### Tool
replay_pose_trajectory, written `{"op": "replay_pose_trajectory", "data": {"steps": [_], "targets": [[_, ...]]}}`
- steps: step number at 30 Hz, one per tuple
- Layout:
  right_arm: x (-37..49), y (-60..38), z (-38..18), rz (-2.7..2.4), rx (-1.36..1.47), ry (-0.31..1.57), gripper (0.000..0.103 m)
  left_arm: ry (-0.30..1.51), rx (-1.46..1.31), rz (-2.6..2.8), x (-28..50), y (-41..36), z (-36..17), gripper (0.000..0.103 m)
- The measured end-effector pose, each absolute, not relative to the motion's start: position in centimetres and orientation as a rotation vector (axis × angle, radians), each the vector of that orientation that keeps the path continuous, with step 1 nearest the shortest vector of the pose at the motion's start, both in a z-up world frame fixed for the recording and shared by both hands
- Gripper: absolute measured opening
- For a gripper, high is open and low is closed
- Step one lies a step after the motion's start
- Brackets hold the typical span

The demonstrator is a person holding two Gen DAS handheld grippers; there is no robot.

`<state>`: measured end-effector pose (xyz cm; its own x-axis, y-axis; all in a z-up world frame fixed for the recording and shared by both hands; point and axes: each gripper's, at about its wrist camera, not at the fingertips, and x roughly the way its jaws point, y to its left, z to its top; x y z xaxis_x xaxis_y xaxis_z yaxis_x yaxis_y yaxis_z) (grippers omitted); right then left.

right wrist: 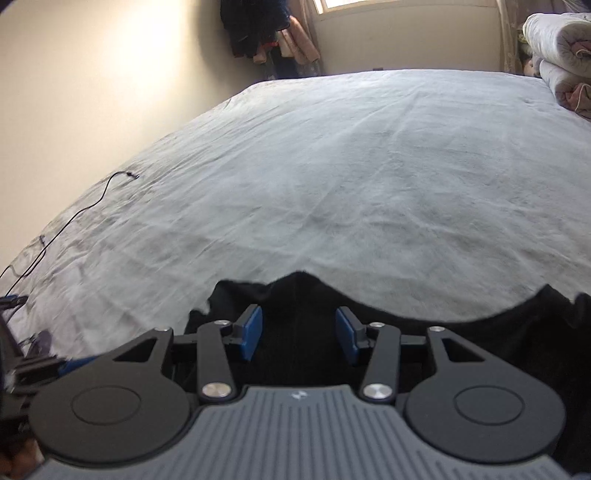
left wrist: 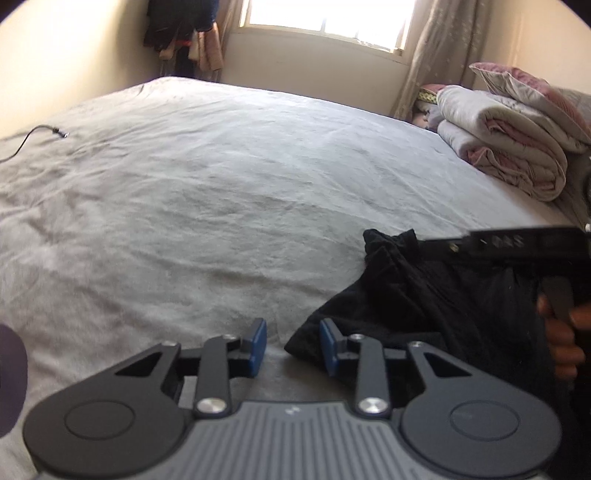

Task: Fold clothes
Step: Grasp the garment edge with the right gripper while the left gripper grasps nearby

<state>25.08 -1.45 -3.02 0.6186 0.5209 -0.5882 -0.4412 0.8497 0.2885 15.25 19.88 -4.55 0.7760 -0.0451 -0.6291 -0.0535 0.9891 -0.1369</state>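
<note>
A black garment (left wrist: 424,295) lies bunched on the grey bed sheet (left wrist: 221,184) at the lower right of the left wrist view. My left gripper (left wrist: 293,345) hovers low over the sheet, its blue pads (left wrist: 258,343) apart; the garment's near corner pokes into the gap beside the right pad, not pinched. My right gripper (left wrist: 428,243) reaches in from the right, held by a hand (left wrist: 561,332), its tip at the garment's raised edge. In the right wrist view, that gripper (right wrist: 300,334) stands open over the black garment (right wrist: 295,295), with dark cloth between and under its pads (right wrist: 253,332).
The wide grey bed (right wrist: 369,166) stretches ahead. A thin black cable (left wrist: 37,133) lies on its left side near the wall. Folded quilts (left wrist: 509,140) are stacked at the far right. Clothes hang in the corner (left wrist: 184,33) beside a bright window (left wrist: 325,14).
</note>
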Motion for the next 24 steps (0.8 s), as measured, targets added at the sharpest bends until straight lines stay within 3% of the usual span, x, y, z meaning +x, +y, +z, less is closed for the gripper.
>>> {"op": "replay_pose_trajectory", "data": {"steps": [4,5,8,24], "targets": [[25.4,-0.9,-4.1,0.566,0.124,0.651,0.048,0.679,-0.101,-0.007,15.4,19.5,-4.6,0.008],[25.3,-0.8,-4.4,0.571,0.119,0.638,0.041,0.685,-0.098,-0.011,15.5,19.4,-4.6,0.003],[24.8,-0.5,-4.9,0.597,0.102,0.616,0.007,0.712,-0.065,-0.005,15.9,19.4,-3.9,0.002],[25.4,-3.0,-3.6,0.582,0.257,0.516,0.003,0.763,0.049,0.285,21.1,25.2,-0.5,0.001]]}}
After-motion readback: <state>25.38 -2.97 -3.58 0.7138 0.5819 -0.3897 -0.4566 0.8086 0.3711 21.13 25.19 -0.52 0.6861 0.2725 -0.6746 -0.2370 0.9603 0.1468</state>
